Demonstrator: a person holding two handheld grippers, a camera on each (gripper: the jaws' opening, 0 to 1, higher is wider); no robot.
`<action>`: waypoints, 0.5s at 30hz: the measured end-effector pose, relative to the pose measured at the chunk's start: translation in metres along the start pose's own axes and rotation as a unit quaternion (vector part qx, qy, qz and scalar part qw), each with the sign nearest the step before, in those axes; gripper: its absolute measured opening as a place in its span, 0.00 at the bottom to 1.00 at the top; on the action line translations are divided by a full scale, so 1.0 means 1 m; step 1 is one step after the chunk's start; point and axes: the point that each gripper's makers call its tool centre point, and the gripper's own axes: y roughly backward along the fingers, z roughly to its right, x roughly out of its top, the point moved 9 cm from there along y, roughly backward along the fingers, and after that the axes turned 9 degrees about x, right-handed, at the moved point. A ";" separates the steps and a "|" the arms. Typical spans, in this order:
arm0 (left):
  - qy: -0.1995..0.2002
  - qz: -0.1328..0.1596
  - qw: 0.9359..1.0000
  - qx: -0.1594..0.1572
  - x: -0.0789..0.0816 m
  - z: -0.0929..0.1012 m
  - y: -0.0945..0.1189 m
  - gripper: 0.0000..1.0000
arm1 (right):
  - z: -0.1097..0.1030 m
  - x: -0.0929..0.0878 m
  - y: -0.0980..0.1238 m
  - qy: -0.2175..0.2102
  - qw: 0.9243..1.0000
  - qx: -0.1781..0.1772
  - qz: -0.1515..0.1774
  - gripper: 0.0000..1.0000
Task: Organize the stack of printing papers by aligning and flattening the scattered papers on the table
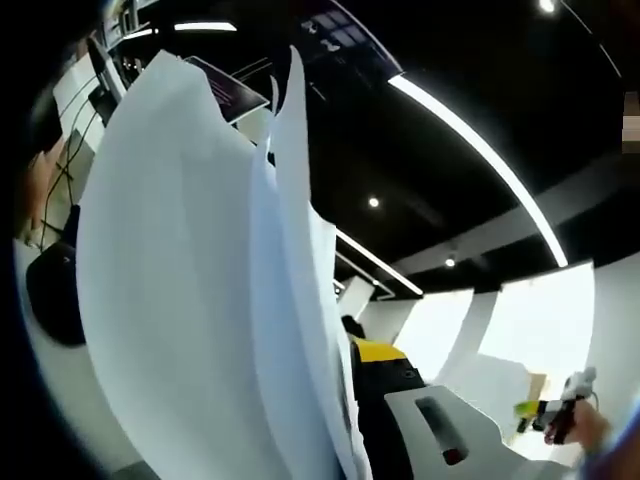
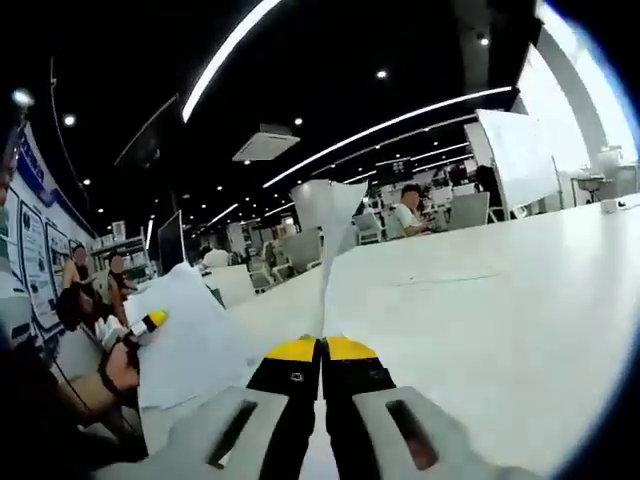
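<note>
Both grippers, left gripper [image 1: 345,440] and right gripper [image 2: 322,350], clamped on sheets of printing papers [image 1: 200,300], raised off the table [image 2: 500,320], fanned and bent, edges uneven; aligning and flattening apparently unfinished.

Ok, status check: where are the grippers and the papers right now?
Right gripper shut on one sheet, held edge-up above the table. Left gripper holds the paper stack upright. Nothing in the way.
</note>
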 end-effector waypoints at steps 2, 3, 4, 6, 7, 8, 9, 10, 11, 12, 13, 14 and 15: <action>0.000 0.000 1.000 0.000 0.000 0.000 0.000 0.10 | -0.002 0.000 0.000 0.008 1.000 -0.004 -0.004 0.00; -0.001 0.000 1.000 0.000 0.000 0.000 0.000 0.10 | -0.004 0.000 0.001 0.010 1.000 -0.006 -0.006 0.00; -0.001 0.000 1.000 0.000 0.000 0.000 0.000 0.10 | -0.005 0.000 0.001 0.012 1.000 -0.007 -0.006 0.00; -0.001 -0.001 1.000 0.000 0.000 0.000 0.000 0.10 | -0.007 0.002 0.001 0.017 1.000 -0.006 -0.005 0.00; -0.001 -0.001 1.000 0.000 0.000 0.000 0.000 0.10 | -0.008 0.003 0.001 0.019 1.000 -0.005 -0.005 0.00; -0.001 -0.001 1.000 0.000 0.000 0.000 0.000 0.10 | -0.007 0.005 0.001 0.021 1.000 -0.005 -0.005 0.00; -0.001 -0.001 1.000 0.000 0.000 0.000 -0.001 0.10 | -0.007 0.007 0.001 0.026 1.000 -0.004 -0.004 0.00; -0.001 -0.001 1.000 0.000 -0.001 0.000 -0.001 0.10 | -0.007 0.009 0.001 0.028 1.000 -0.004 -0.003 0.00; -0.001 -0.002 1.000 0.000 -0.001 0.000 -0.001 0.10 | -0.007 0.011 0.001 0.031 1.000 -0.003 -0.003 0.00; -0.001 -0.002 1.000 0.001 -0.001 0.000 -0.001 0.10 | -0.007 0.012 0.001 0.034 0.999 -0.004 -0.003 0.00; -0.001 -0.002 1.000 0.001 -0.001 0.000 -0.001 0.10 | -0.006 0.013 0.001 0.037 0.999 -0.005 -0.004 0.00; -0.001 -0.002 1.000 0.001 -0.001 0.000 -0.001 0.10 | -0.006 0.013 0.000 0.040 0.999 -0.007 -0.006 0.00; -0.001 -0.003 1.000 0.001 -0.001 0.000 -0.001 0.10 | -0.006 0.014 0.001 0.041 0.999 -0.009 -0.006 0.00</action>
